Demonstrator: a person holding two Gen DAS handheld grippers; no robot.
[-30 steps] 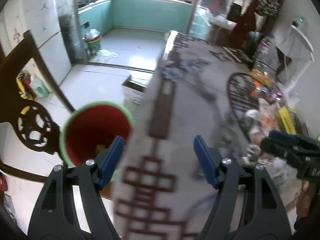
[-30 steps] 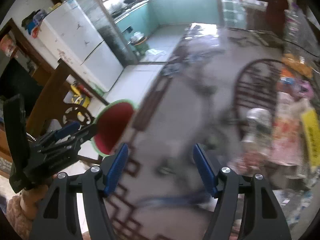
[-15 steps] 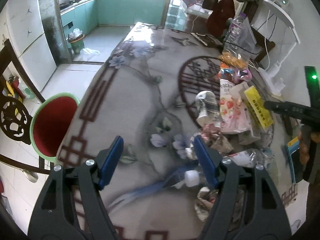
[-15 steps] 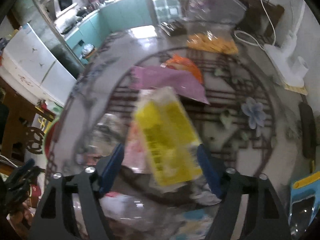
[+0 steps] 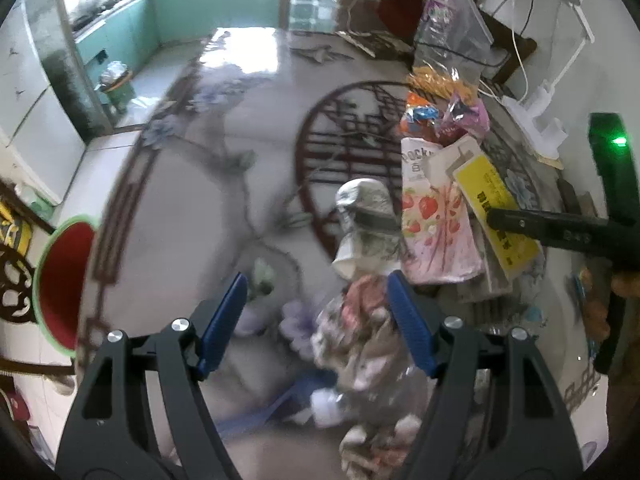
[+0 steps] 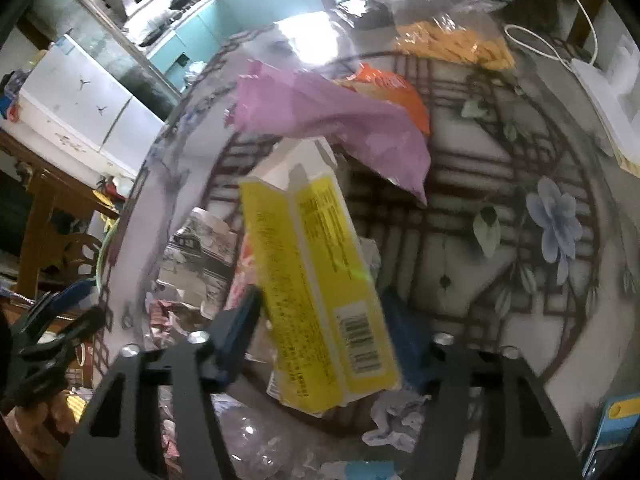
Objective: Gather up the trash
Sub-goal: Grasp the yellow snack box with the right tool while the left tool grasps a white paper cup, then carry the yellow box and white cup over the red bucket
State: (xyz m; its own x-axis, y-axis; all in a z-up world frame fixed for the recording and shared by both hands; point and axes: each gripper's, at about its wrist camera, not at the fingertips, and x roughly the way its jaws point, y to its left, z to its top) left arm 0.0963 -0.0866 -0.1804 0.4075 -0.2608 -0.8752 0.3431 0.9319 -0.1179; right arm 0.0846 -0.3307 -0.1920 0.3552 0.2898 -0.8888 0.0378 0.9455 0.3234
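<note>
Across the patterned bench (image 5: 248,208), the trash lies heaped along one side, which puts it within reach of both hands at once; the far half of the surface carries only its printed flowers and round lattice motif. Beside the bench edge, lower down, stands a red bin with a green rim (image 5: 60,280), probably set there so that pieces can be dropped into it off the bench; it is well apart from the heap.

The left claw (image 5: 316,312) hangs over the near end of the heap with its blue pads (image 5: 224,320) apart. A crumpled floral wrapper (image 5: 360,344) lies under and partly between them, but nothing is pinched. Just beyond it stands a dented paper cup (image 5: 360,224), and beside that a pink strawberry snack packet (image 5: 436,232) lying flat.

The right claw (image 6: 320,332) is closing around the yellow box (image 6: 320,280), which sits between its pads; the frames do not settle whether they already press on it, so I would call it a grasp under way. The box is long and narrow. Its long axis runs away from the claw toward the middle of the bench, barcode end nearest the pads, torn white end pointing away and tipped toward the purple wrapper (image 6: 332,124). The jaws take it across the narrow width near one end, a sensible hold for a light carton.
</note>
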